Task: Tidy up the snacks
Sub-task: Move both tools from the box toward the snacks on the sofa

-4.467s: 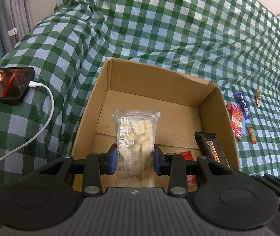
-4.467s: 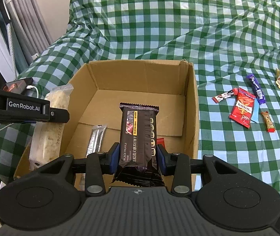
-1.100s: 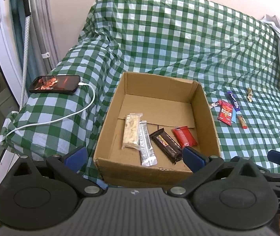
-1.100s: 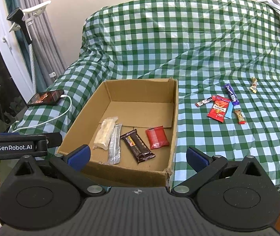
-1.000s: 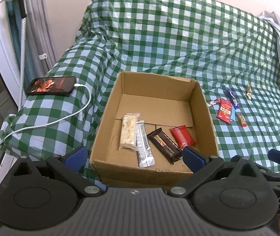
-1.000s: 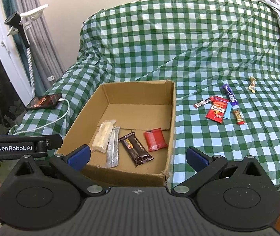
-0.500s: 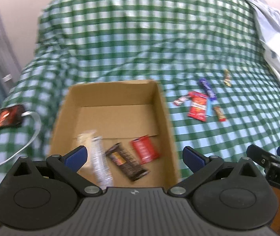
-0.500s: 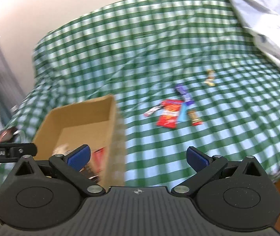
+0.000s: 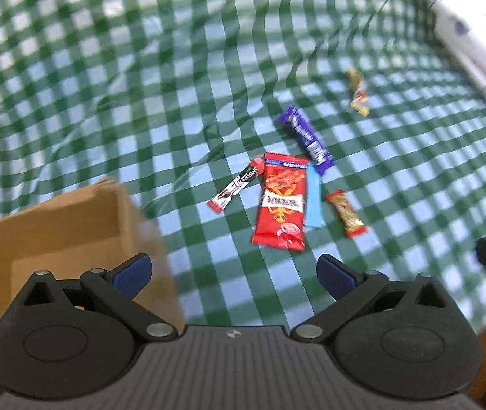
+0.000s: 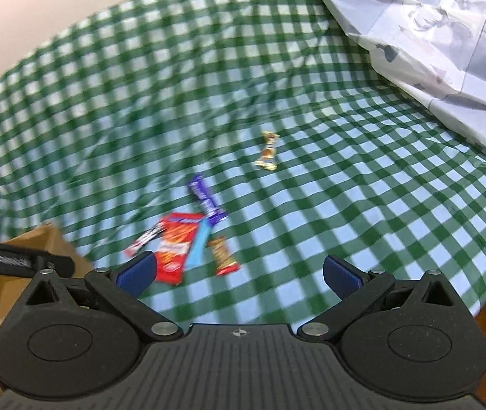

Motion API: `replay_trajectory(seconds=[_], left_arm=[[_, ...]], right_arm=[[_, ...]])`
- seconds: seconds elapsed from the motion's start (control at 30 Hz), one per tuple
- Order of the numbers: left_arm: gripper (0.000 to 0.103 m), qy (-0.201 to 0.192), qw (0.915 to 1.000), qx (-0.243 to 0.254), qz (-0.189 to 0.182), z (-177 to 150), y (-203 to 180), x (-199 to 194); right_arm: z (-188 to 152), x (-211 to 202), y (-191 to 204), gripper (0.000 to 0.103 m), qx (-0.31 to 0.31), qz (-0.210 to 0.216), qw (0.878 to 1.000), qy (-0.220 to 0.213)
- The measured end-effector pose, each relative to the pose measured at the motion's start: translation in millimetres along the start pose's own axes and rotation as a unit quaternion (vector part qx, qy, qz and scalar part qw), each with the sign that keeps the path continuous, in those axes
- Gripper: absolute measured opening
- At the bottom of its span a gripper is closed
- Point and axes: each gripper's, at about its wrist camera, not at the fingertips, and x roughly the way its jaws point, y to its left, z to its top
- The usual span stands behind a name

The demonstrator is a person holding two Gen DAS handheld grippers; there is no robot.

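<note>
We hold the left gripper (image 9: 232, 271) and the right gripper (image 10: 239, 272) with fingers spread wide and nothing between them. Six snacks lie on the green checked bed (image 9: 140, 102), so we judge the sorting unfinished: a red packet (image 9: 281, 201) at frame center, a thin sachet (image 9: 238, 185) to its left, a blue strip (image 9: 313, 198) and purple bar (image 9: 306, 140) to its right, a small bar (image 9: 345, 213) farther right, and a gold candy (image 9: 357, 93) alone at upper right. The cardboard box (image 9: 72, 215) sits lower left; its contents are hidden. The bed's edge runs along the lower right, and open cloth surrounds the cluster.
</note>
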Motion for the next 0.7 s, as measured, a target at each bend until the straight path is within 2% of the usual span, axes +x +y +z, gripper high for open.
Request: replay_trajectory(seconds=[0.1, 0.27, 0.5, 0.57, 0.7], left_arm=[[0.103, 0.025, 0.9997, 0.0, -0.003, 18.8, -6.4, 55.3], [0.103, 0.063, 0.9979, -0.006, -0.011, 40.4, -10.6, 123.3], [0.103, 0.103, 0.9939, -0.011, -0.038, 56.3, -14.1, 177.8], [0.103, 0.102, 0.9921, -0.033, -0.065, 58.2, -8.8, 184.1], [0.103, 0.101, 0.9914, -0.04, -0.073, 62.1, -1.7, 190.7]], right_arm=[[16.4, 41.1, -13.8, 0.102, -0.002, 0.0, 1.0, 0.001], [43.9, 125.7, -15.3, 0.102, -0.037, 0.013, 0.999, 0.007], [67.6, 243.2, 6.6, 0.102, -0.074, 0.057, 0.995, 0.044], [71.0, 271.5, 18.1, 0.102, -0.087, 0.059, 0.993, 0.051], [66.3, 315.8, 39.6, 0.102, -0.122, 0.057, 0.988, 0.08]])
